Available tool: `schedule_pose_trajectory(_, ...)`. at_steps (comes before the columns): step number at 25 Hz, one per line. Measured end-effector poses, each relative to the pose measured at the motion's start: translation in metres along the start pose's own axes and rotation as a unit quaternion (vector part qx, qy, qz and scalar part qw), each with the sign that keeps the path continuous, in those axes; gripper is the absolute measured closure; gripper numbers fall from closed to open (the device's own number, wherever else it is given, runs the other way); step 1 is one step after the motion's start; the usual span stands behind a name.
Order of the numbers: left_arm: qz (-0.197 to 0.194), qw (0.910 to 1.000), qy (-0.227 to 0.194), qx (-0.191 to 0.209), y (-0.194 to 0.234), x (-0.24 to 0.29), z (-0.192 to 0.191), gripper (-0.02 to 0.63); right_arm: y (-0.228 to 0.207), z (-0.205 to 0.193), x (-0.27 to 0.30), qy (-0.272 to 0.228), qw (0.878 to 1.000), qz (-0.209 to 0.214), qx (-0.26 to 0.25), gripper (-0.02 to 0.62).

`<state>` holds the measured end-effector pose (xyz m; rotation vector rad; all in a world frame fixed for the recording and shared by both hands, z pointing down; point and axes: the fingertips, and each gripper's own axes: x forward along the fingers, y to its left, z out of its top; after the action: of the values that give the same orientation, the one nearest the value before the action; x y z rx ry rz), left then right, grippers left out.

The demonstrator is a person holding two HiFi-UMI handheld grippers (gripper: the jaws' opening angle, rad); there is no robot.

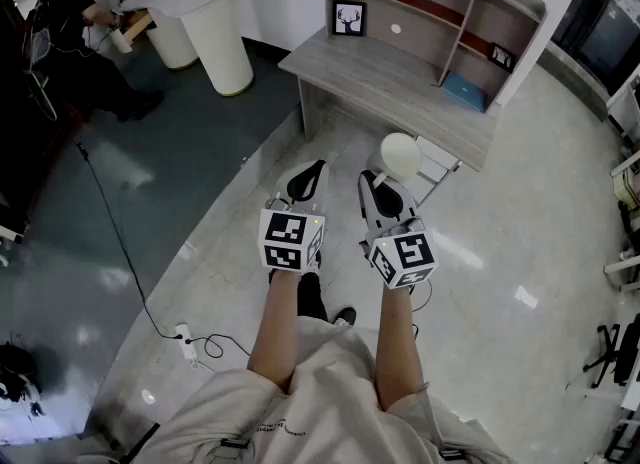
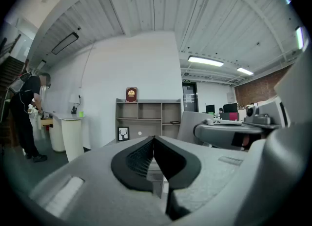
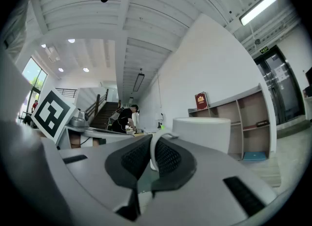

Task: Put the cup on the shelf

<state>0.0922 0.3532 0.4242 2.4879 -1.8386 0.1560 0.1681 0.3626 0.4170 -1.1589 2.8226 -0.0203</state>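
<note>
Head view: my two tongs sit side by side over pale floor, short of the front edge of the desk. My left tongs are pressed together on nothing; in the left gripper view the black pads meet at their tips. My right tongs pinch the white cup by its handle, and the right gripper view shows the loop between the pads with the cup's body just beyond them.

The cup hangs in the air near the desk's front edge, well apart from the shelf that stands along the back of the desk. The desktop lies bare between the deer picture at its left end and the blue book at its right. To my left the floor turns dark, with a white round pedestal beyond. A cable and power strip lie on the floor behind my left side.
</note>
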Motion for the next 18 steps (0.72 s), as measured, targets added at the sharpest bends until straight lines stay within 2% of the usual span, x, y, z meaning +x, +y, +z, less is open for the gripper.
schedule_pose_trajectory(8,-0.009,1.0000,-0.002,-0.002,0.007,0.024,0.007,0.595,-0.013,0.001,0.017,0.006,1.000,-0.008,-0.011,0.574)
schedule_pose_trajectory(13,-0.017,0.9999,-0.003,-0.002,0.015,0.050,0.013,0.595,-0.031,0.001,0.033,0.004,1.000,-0.012,-0.001,0.574)
schedule_pose_trajectory(18,-0.028,0.9994,-0.001,0.018,0.021,0.085,0.026,0.595,-0.054,0.009,0.053,-0.002,1.000,-0.026,0.005,0.572)
